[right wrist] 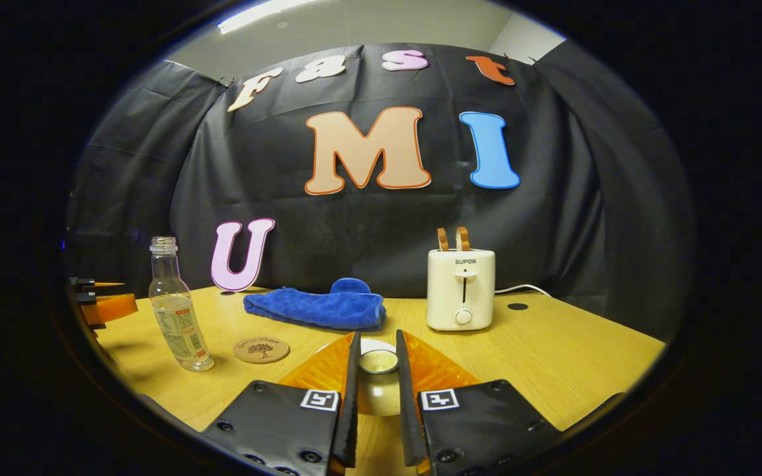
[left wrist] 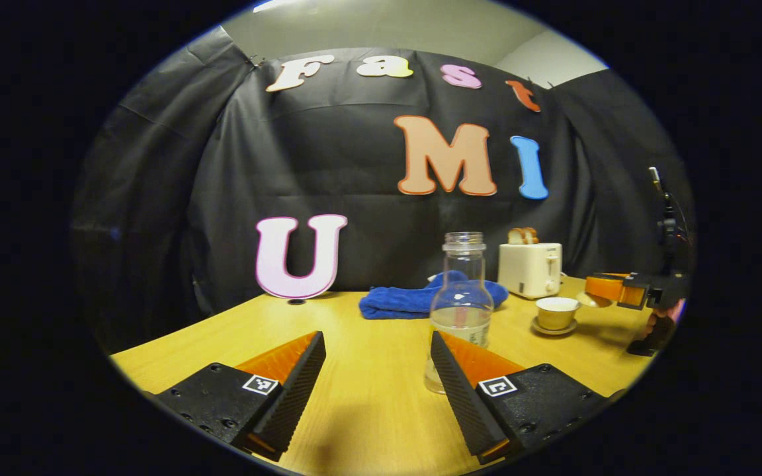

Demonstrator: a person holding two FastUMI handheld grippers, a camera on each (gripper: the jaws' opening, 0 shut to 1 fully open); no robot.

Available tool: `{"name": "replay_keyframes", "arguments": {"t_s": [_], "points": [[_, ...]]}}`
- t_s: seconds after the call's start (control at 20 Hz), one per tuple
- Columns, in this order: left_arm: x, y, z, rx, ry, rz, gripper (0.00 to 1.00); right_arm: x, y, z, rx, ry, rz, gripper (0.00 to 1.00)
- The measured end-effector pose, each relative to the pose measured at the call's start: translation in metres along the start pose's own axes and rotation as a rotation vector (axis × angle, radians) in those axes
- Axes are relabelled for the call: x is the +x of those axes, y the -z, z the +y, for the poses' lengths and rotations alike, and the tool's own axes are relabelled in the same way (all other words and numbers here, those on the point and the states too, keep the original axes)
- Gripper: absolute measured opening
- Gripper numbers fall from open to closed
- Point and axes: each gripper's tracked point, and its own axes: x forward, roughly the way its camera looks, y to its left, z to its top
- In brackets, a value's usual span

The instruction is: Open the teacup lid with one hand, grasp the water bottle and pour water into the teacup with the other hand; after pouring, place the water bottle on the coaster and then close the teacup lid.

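Note:
A clear water bottle (left wrist: 462, 301) with no cap stands upright on the wooden table (left wrist: 368, 370), a little water in it. My left gripper (left wrist: 377, 338) is open low over the table, and the bottle stands just beyond its right fingertip. The teacup (left wrist: 556, 312) sits uncovered on its saucer to the right. Beside the cup, my right gripper (left wrist: 612, 288) holds the lid (left wrist: 594, 301) just above the table. In the right gripper view my right gripper (right wrist: 377, 338) is shut on the lid's knob (right wrist: 378, 361). The round coaster (right wrist: 261, 349) lies right of the bottle (right wrist: 176, 311).
A blue cloth (right wrist: 318, 305) lies bunched at the back middle of the table. A white toaster (right wrist: 460, 291) with bread slices stands behind the cup, its cord trailing right. My left gripper (right wrist: 100, 305) shows at the far left of the right gripper view.

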Motion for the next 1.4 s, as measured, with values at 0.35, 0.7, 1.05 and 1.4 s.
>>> {"name": "replay_keyframes", "arguments": {"t_s": [0.35,0.7,1.05,1.4], "points": [[0.004,0.001,-0.025,-0.006,0.104,0.006,0.94,-0.028,-0.003,-0.028,-0.003,0.099,-0.011,0.32],[0.032,0.014,-0.047,-0.008,0.146,0.072,0.94,-0.036,-0.003,-0.037,-0.004,0.128,-0.010,0.31],[0.060,0.030,-0.055,-0.005,0.150,0.170,0.94,-0.044,-0.004,-0.046,-0.004,0.147,-0.009,0.31],[0.078,0.039,-0.054,-0.008,0.111,0.228,0.94,-0.050,-0.003,-0.052,-0.004,0.150,-0.009,0.30]]}}
